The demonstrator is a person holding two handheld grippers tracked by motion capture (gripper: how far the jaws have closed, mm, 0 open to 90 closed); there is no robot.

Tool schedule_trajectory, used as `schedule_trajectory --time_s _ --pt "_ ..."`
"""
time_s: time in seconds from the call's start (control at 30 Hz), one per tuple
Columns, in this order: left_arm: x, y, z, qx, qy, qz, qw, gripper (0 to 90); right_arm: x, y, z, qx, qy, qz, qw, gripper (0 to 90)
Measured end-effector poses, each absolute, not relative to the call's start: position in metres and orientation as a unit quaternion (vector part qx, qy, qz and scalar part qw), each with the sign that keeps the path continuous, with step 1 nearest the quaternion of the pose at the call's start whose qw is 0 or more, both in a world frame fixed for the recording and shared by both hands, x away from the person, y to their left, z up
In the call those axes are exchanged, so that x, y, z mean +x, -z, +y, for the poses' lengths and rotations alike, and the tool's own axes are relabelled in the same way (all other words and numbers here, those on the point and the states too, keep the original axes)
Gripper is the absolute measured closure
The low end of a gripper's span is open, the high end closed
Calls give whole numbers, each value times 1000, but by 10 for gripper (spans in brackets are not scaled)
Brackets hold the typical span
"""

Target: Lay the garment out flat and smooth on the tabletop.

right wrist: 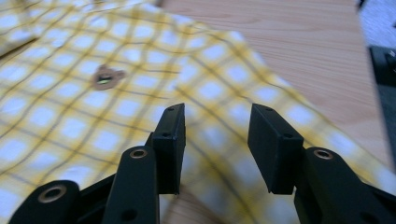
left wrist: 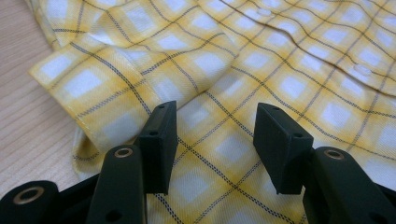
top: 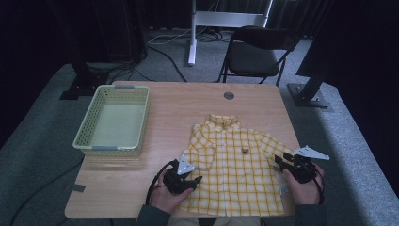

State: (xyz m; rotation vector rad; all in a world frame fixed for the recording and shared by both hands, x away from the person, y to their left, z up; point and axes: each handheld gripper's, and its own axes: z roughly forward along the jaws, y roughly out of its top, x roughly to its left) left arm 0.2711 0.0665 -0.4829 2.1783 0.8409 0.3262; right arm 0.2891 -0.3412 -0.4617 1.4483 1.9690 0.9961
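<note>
A yellow-and-white checked short-sleeved cotton shirt (top: pixel 234 167) lies flat at the wooden desk's (top: pixel 188 103) near edge, towards its right corner. The left gripper (top: pixel 196 179) and right gripper (top: pixel 274 160) stand with jaws apart over its sleeves, clamping nothing.

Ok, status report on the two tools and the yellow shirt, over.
Left tool open at the shirt's left sleeve. Right tool open over the right sleeve, nothing gripped. Shirt flat, buttoned, front up on table. Basket off left, nothing in the way.
</note>
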Motion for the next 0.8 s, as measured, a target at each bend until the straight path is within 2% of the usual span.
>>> schedule_trajectory --time_s 0.37,0.67,0.8 --pt "274 467 72 850 -128 327 391 509 299 469 -307 488 -365 757 237 514" --pt "283 450 77 843 -145 330 399 521 306 482 -302 487 -357 765 223 492" --pt "292 442 80 840 -158 335 396 561 307 484 -303 488 -354 766 222 483"
